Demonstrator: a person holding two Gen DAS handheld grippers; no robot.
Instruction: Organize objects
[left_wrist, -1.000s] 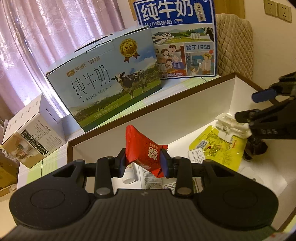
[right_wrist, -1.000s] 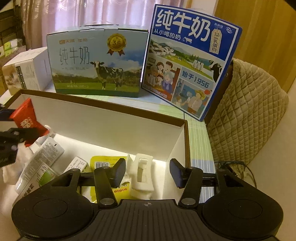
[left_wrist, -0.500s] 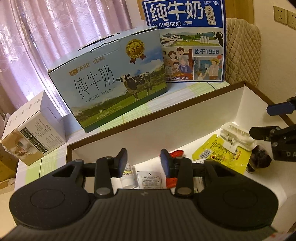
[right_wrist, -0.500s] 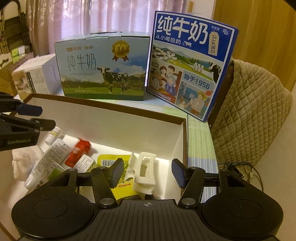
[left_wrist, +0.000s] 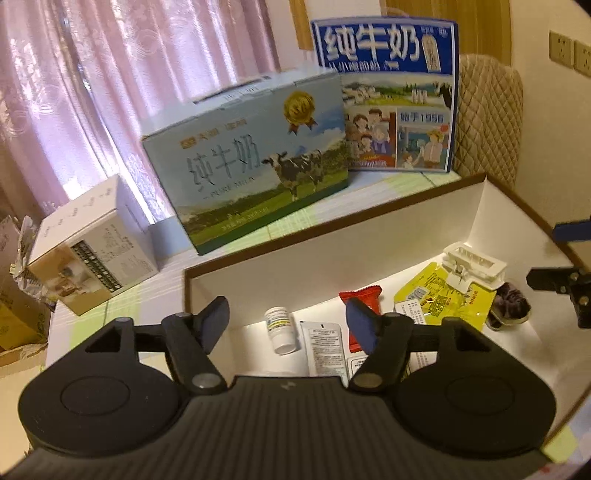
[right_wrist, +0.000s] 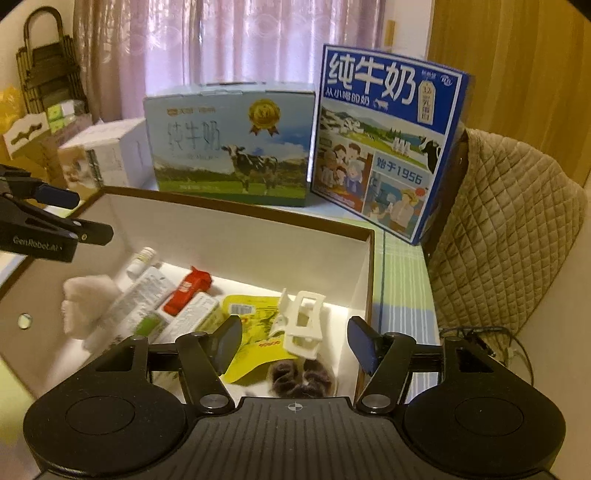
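Note:
A white open box (left_wrist: 332, 251) (right_wrist: 240, 236) holds a red snack packet (left_wrist: 360, 295) (right_wrist: 186, 291), a small white bottle (left_wrist: 280, 326) (right_wrist: 142, 258), a sachet (left_wrist: 325, 343), a yellow pouch (left_wrist: 443, 295) (right_wrist: 251, 317), a white clip (left_wrist: 472, 264) (right_wrist: 304, 325) and a dark scrunchie (left_wrist: 509, 306) (right_wrist: 299, 376). A tube (right_wrist: 144, 291) and white cloth (right_wrist: 88, 302) lie at the box's left. My left gripper (left_wrist: 285, 306) (right_wrist: 90, 217) hangs open and empty above the box's left end. Over the right end, my right gripper (right_wrist: 293, 328) (left_wrist: 545, 253) is open with nothing in it.
Behind the box stand a light-blue milk carton case (left_wrist: 251, 170) (right_wrist: 229, 140) and a dark-blue milk case (left_wrist: 391, 99) (right_wrist: 384, 147). A small white carton (left_wrist: 88, 247) sits left. A quilted chair back (right_wrist: 509, 221) is at the right, with a cable (right_wrist: 480, 332) beside the box.
My left gripper has opened and let go of the red packet, which now lies in the box. Both grippers have drawn back a little from the box.

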